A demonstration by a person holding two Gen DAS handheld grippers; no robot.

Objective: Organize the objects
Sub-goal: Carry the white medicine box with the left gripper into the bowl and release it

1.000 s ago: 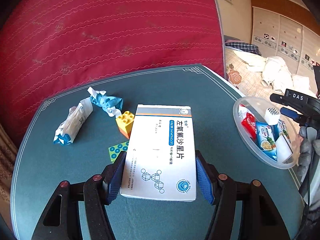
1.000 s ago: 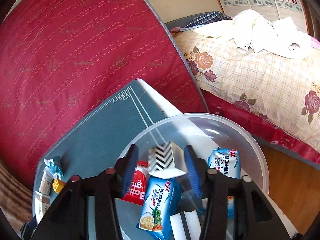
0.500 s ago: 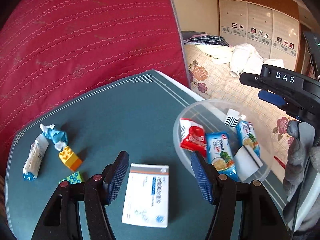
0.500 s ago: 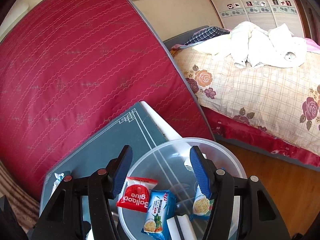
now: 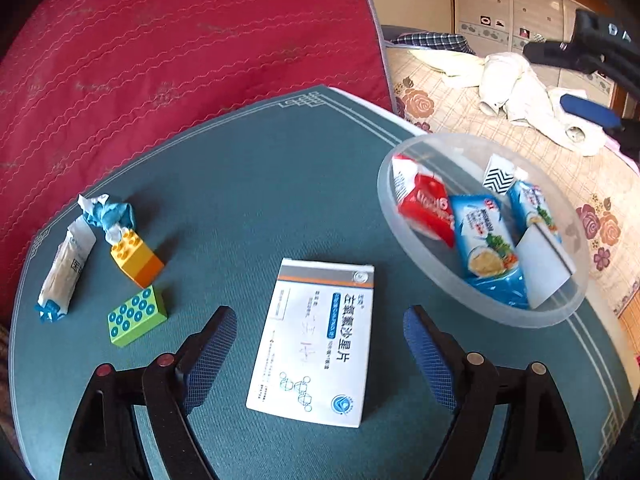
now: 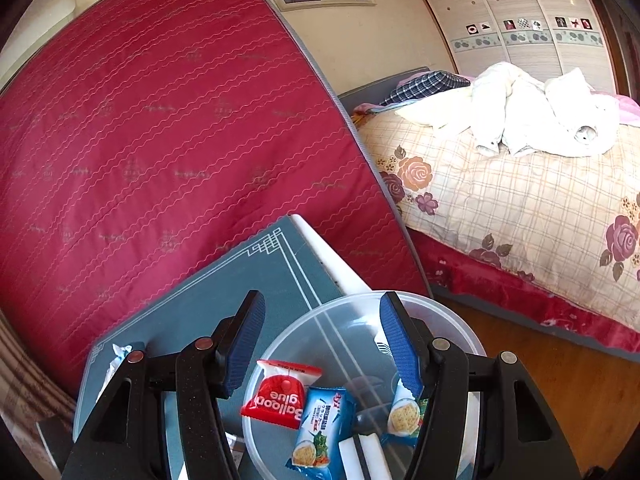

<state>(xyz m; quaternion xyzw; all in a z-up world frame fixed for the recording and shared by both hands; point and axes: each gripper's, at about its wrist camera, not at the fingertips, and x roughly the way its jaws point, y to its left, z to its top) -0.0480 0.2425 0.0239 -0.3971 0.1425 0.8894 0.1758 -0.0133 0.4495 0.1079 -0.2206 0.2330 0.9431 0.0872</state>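
A white medicine box lies flat on the green table mat. My left gripper is open, its fingers on either side of the box, above it. A clear plastic bowl at the right holds a red balloon-glue packet, blue cracker packets, a zigzag-patterned block and a white eraser. My right gripper is open and empty above the bowl.
On the mat's left lie a yellow-orange brick, a green brick, a crumpled blue wrapper and a white packet. A red mattress leans behind the table. A bed stands to the right.
My left gripper opened, let go of the medicine box and drew back. My right gripper released the zigzag block into the bowl and rose away from it.
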